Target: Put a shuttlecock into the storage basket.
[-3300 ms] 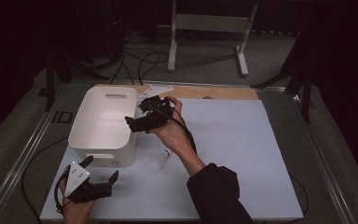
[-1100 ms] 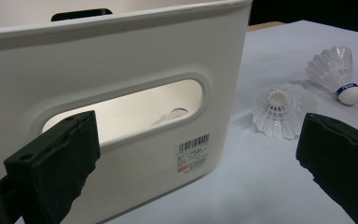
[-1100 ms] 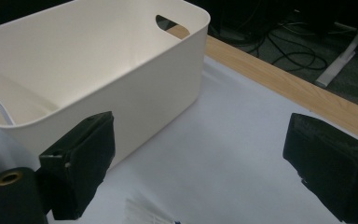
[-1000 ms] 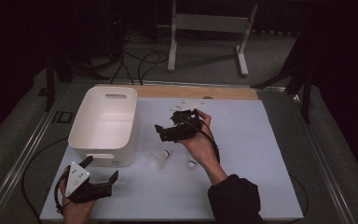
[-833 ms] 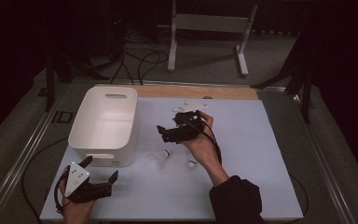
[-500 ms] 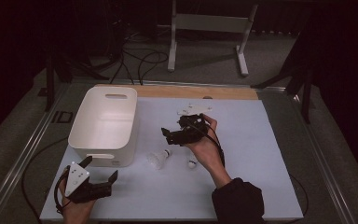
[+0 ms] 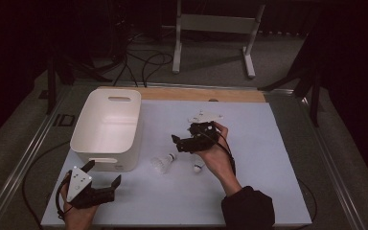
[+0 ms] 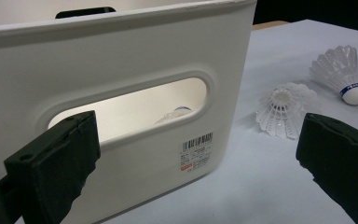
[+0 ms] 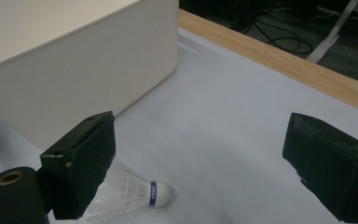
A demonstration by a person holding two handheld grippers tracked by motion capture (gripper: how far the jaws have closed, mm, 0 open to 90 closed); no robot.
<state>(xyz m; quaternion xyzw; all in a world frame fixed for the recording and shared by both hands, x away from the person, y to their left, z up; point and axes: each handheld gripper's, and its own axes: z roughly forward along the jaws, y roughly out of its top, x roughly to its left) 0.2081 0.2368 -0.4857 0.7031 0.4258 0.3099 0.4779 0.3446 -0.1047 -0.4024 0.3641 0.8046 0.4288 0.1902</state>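
High view | right gripper [image 7: 181,142] wide open, empty, angled down to take the shuttlecock [image 7: 163,163] just below-left | bin [image 7: 106,128] beyond, ready for it

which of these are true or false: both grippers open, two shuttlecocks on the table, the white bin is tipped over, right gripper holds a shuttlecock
1. Both grippers are open. True: the left gripper and right gripper have jaws spread with nothing between.
2. Two white feathered shuttlecocks lie on the table. True: one nearer the white plastic bin, another by the right hand.
3. The bin is tipped over. False: it stands upright.
4. The right gripper holds a shuttlecock. False: it is empty, above the nearer one.
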